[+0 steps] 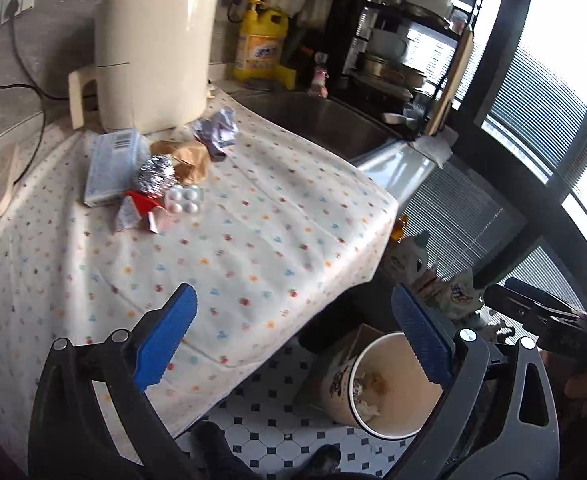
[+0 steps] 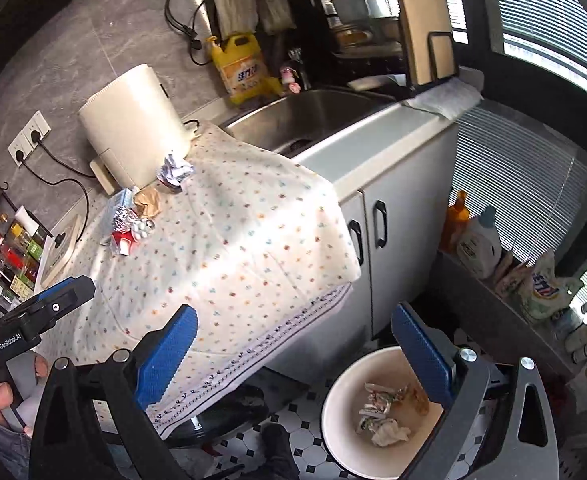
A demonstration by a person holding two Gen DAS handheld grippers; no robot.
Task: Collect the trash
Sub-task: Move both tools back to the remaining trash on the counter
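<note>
A pile of trash lies on the dotted cloth (image 1: 253, 216) near a cream appliance: a foil ball (image 1: 155, 174), a pill blister (image 1: 184, 199), a red-white wrapper (image 1: 141, 210), brown paper (image 1: 189, 156), a crumpled silver wrapper (image 1: 217, 130) and a pale carton (image 1: 111, 166). The pile also shows in the right wrist view (image 2: 137, 224). A white bin (image 2: 377, 412) on the floor holds crumpled trash (image 2: 385, 412); it shows in the left wrist view too (image 1: 389, 388). My left gripper (image 1: 293, 340) is open and empty over the cloth's front edge. My right gripper (image 2: 293, 352) is open and empty, its right finger over the bin.
A cream appliance (image 1: 153, 52) stands behind the pile, a yellow detergent jug (image 1: 259, 40) and a steel sink (image 2: 309, 120) to the right. A dish rack (image 1: 409, 40) sits beyond the sink. White cabinet doors (image 2: 377, 232) face the bin. Bottles (image 2: 477, 240) line a low ledge.
</note>
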